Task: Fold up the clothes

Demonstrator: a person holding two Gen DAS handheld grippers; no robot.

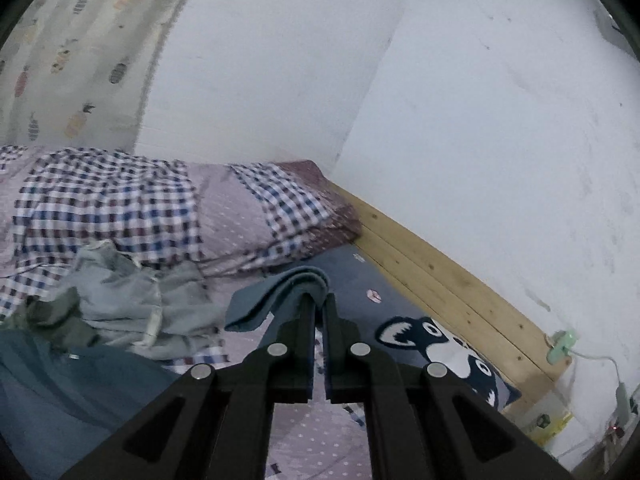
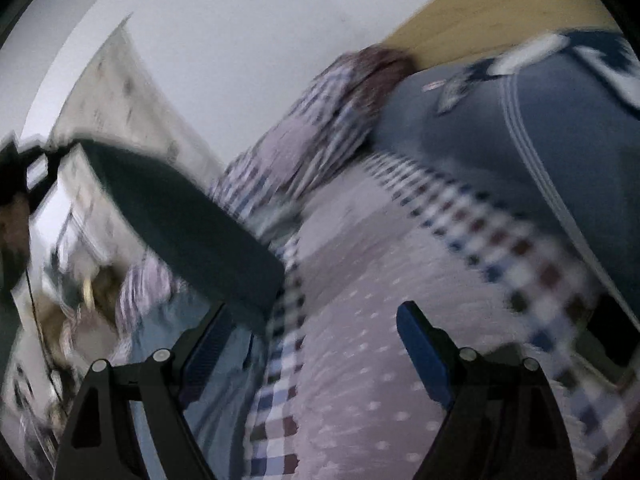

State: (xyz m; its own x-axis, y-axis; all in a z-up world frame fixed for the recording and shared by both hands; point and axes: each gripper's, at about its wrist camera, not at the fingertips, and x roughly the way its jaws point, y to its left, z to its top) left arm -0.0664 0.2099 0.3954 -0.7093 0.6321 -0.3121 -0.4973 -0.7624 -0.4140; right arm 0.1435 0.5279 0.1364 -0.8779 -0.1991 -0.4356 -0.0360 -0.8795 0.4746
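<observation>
My left gripper (image 1: 318, 308) is shut on a folded edge of a teal-blue garment (image 1: 276, 296). The cloth drapes over its fingertips and hangs away to the lower left. In the blurred right wrist view the same dark teal garment (image 2: 180, 220) stretches as a taut band from the upper left down to the centre, above the bed. My right gripper (image 2: 316, 340) stands open below and to the right of that band, with only the pink dotted sheet (image 2: 380, 320) showing between its blue pads (image 2: 420, 344).
A heap of pale grey-blue and olive clothes (image 1: 132, 300) lies on the bed at left. Behind it sits a folded checked quilt (image 1: 160, 208). A blue pillow with a cartoon dog (image 1: 440, 340) rests by the wooden bed rail (image 1: 440, 276) and the white wall.
</observation>
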